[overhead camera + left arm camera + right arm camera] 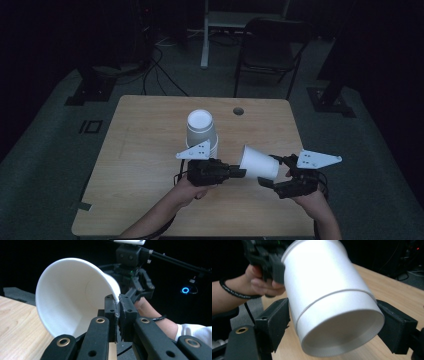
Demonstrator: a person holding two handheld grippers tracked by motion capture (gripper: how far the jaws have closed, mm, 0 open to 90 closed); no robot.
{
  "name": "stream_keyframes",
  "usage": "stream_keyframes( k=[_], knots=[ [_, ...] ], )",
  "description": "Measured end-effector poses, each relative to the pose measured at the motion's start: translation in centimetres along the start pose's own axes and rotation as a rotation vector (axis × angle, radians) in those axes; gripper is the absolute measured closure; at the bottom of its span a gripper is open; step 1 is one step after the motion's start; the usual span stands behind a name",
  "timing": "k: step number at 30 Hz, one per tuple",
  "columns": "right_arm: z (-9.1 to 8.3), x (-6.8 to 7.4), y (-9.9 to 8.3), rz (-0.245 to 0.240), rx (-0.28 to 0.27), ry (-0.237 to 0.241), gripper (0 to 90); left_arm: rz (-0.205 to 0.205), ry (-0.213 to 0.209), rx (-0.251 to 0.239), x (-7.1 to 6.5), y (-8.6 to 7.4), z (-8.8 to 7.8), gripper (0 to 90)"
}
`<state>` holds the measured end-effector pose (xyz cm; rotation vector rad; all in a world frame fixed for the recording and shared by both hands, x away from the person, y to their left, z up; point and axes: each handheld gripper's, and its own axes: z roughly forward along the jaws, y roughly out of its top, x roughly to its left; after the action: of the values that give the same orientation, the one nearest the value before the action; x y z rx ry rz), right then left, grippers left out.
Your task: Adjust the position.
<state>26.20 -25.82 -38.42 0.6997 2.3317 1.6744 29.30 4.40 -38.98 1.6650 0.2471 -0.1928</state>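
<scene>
high view: a white paper cup [259, 163] is held on its side above the table [145, 165], between the two grippers. the right gripper [274, 171] clasps the cup's bottom end across its width, a jaw on each side, while the left gripper [242, 173] has its jaws closed tight on the rim wall at the mouth. behind them a stack [202, 131] of the same cups stands upside down on the table, well apart from the held one.

in the right gripper view a ridge runs round the held cup [332, 297] – it looks like two cups nested, one inside the other. so the step in hand is, i judge, pulling nested cups apart: the left gripper [118, 315] pinches one rim, the right holds the other cup's body. the next move calls for a straight pull along the cup's axis, with a steady pinch – too hard a squeeze would crumple the thin wall, too light and the rim slips free.

in the left gripper view the cup [75, 295] is empty inside. what the stack holds is hidden.
</scene>
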Motion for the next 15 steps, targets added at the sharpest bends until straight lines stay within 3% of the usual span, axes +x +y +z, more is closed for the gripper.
stream_keyframes(
  k=[7, 14, 15],
  knots=[
    [1.4, 0.0, -0.9, 0.001, 0.059, -0.02, 18.0, -0.005, 0.024, -0.001, 0.2, 0.3, 0.3, 86.1],
    [2.9, 0.0, -1.3, 0.005, 0.093, -0.023, 19.8, -0.003, -0.001, 0.001, -0.1, 0.8, 0.9, 84.3],
    [3.1, 0.0, -1.4, 0.008, 0.09, -0.019, 19.6, 0.005, 0.011, 0.001, -0.2, 0.8, 1.0, 84.2]
  ],
)
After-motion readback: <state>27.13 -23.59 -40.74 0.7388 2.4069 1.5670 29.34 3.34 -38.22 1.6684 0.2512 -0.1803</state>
